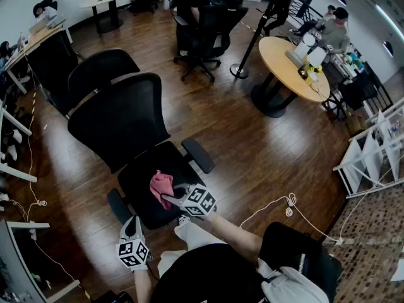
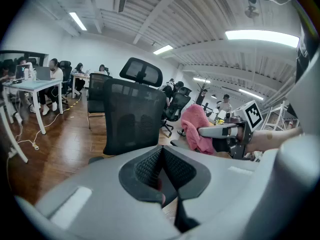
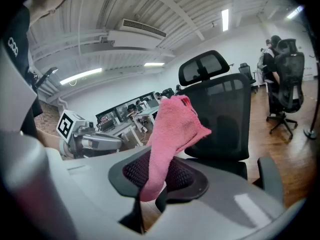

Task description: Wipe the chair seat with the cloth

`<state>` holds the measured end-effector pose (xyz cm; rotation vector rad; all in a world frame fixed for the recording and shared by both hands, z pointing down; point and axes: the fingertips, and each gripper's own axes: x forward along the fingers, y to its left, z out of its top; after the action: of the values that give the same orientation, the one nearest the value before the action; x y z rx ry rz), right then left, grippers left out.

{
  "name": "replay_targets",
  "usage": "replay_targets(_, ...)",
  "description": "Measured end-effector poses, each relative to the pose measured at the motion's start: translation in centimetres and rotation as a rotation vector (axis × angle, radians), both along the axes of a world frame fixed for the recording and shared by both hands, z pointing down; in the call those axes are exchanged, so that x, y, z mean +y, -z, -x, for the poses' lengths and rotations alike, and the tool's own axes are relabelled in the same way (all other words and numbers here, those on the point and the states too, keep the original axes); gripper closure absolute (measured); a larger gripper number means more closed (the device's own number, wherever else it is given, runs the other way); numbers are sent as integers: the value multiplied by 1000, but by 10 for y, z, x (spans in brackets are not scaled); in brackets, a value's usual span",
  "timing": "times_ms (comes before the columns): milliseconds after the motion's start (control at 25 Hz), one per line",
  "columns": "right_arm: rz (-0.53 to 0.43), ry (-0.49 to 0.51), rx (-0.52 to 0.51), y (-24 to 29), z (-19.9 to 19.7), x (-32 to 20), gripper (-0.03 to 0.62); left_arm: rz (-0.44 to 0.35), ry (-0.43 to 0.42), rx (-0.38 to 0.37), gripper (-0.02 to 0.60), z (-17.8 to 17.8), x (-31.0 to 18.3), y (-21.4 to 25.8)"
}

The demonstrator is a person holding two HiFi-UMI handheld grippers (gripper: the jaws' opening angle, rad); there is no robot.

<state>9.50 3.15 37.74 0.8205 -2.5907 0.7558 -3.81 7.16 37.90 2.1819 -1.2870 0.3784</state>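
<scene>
the dark wooden floor (image 1: 240, 137) fills most of the head view. a black office chair (image 1: 120, 122) with a mesh back stands on it left of the middle. its back is toward eleven o'clock and its seat (image 1: 136, 182) toward six o'clock, nearest the person. a second black chair (image 1: 101, 65) stands just behind it at eleven o'clock. a white cable (image 1: 281, 204) trails over the floor at four o'clock.

a pink cloth (image 1: 161, 186) is bunched over the middle of the seat. it hangs in loose folds, and i cannot tell whether its lower end touches the seat.

the right tongs (image 1: 172, 196) reach over the seat from its four o'clock side and are clamped on the cloth, which stands up between the two pads in the right gripper view.

the left tongs (image 1: 130, 226) sit at the seat's seven o'clock corner, just beside the armrest (image 1: 118, 206), well apart from the cloth. their pads are pressed together with nothing between them.
</scene>
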Motion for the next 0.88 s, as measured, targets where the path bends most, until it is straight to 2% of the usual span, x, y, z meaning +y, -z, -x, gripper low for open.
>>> replay_targets(240,4,46,27,-13,4,-64,531,5,31,12,588,-6,-60,-12)
replay_targets(480,46,38,72,-56,19,-86,531,20,54,26,588,11,-74,-42)
replay_targets(640,79,7,106,-97,37,-105,531,72,87,71,588,35,-79,-76)
replay_targets(880,135,-58,107,-161,68,-137,531,125,96,98,588,56,-78,-104)
